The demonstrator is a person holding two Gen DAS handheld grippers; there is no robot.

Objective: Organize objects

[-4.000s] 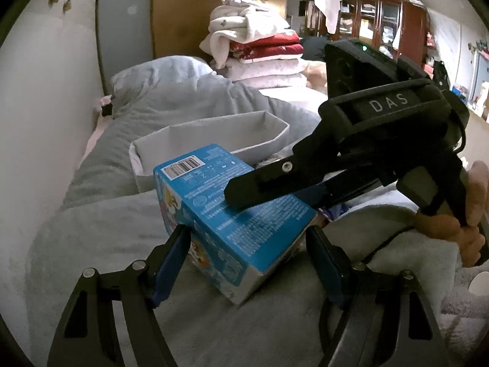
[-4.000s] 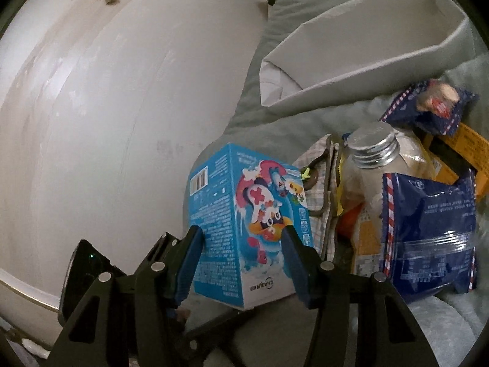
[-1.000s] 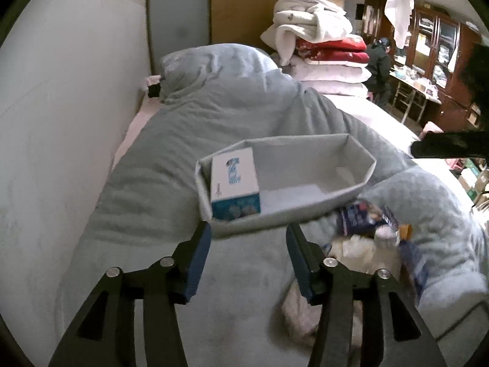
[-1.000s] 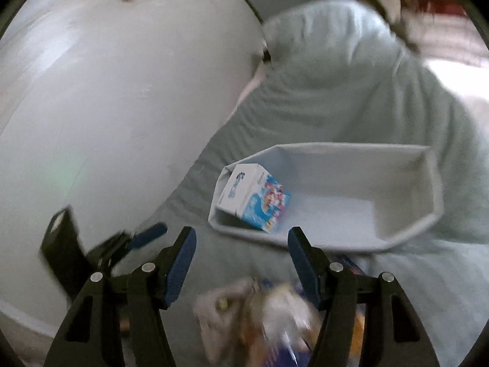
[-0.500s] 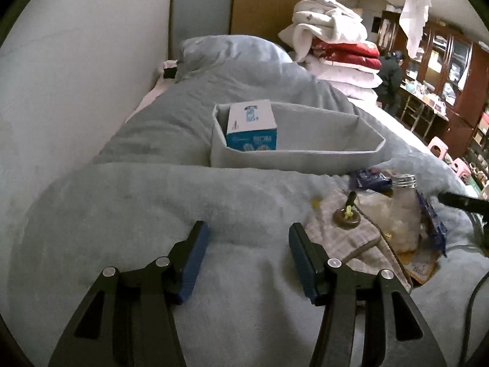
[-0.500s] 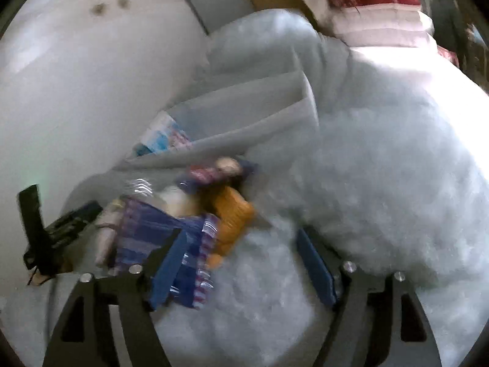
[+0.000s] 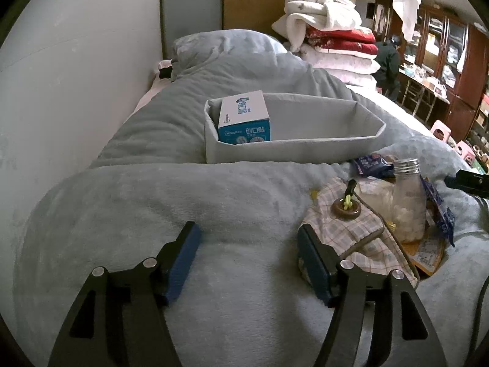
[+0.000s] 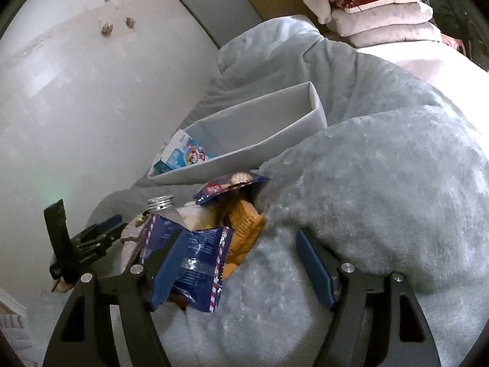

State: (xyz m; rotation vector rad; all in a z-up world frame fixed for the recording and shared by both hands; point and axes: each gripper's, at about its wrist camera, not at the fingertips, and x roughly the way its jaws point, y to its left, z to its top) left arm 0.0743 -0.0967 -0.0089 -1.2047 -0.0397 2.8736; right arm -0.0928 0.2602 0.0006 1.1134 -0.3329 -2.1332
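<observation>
Blanket [image 7: 137,214] is spreading bare before the left gripper [image 7: 247,260], whose jaws have just been opening with nothing between them. Behind it the grey bin [image 7: 293,150] is holding a blue-and-white box [image 7: 244,119] at its left end. The right gripper [image 8: 235,263] has been widening beside a blue packet [image 8: 195,263], not pinching it.

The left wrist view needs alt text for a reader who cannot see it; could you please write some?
A grey fabric bin sits on a grey blanket, holding a blue and white box at its left end. The left gripper hovers open in front, beside a checked pouch and a jar.
</observation>
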